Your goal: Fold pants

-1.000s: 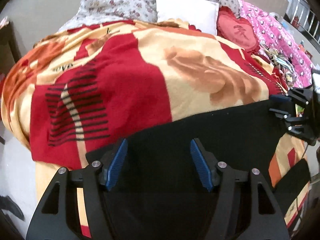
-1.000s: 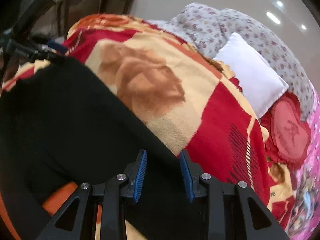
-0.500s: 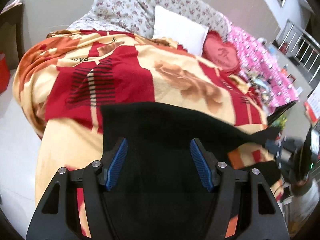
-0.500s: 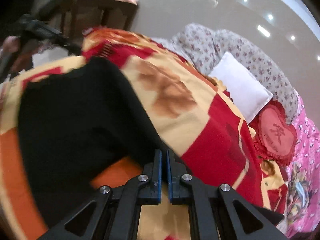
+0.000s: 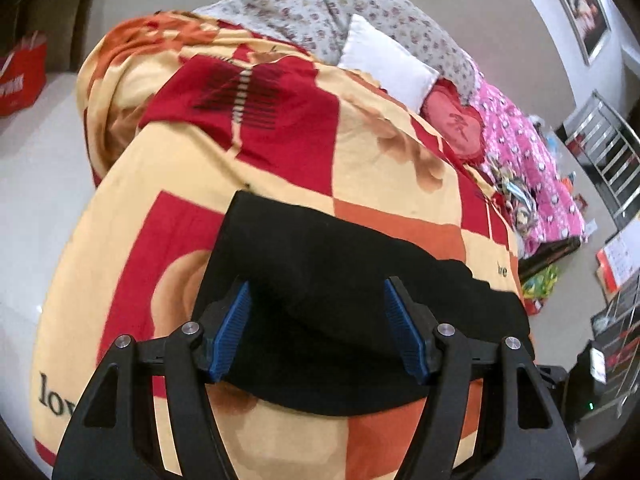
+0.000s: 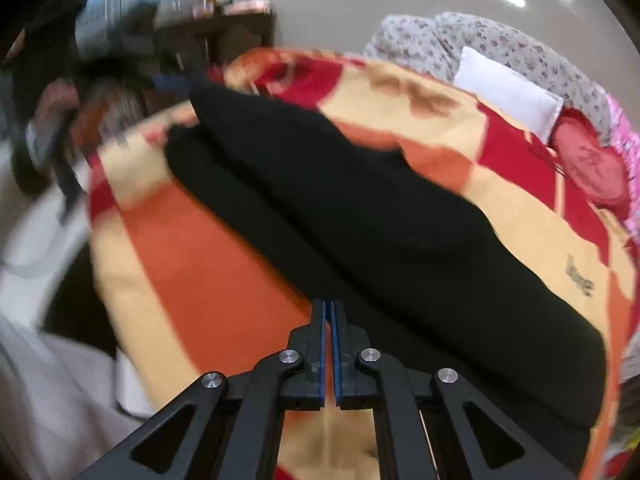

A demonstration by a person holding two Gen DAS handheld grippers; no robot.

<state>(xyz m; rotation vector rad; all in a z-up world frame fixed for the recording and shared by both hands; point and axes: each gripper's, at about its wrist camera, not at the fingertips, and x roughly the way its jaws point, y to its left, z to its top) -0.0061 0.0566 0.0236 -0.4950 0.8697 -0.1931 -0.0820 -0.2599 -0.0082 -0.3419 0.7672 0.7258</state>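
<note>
The black pants (image 5: 344, 280) lie folded in a long band across the red, orange and cream blanket (image 5: 280, 152) on the bed. My left gripper (image 5: 316, 320) is open, its blue pads on either side of the pants' near fold, just above the cloth. In the right wrist view the pants (image 6: 360, 208) run from the upper left to the lower right. My right gripper (image 6: 329, 312) is shut with nothing visibly between its pads, at the pants' near edge over the orange patch of the blanket (image 6: 208, 264).
A white pillow (image 5: 384, 64), a red heart cushion (image 5: 456, 124), a floral quilt (image 5: 332, 4) and a pink sheet (image 5: 532, 168) lie at the bed's far end. A dark desk (image 6: 224, 28) and a blurred person (image 6: 52, 120) are left of the bed. Boxes and a rack stand at the right (image 5: 616, 168).
Both grippers pulled back and up from the bed. The right gripper closed from open and let the pants lie folded. The left gripper stayed open.
</note>
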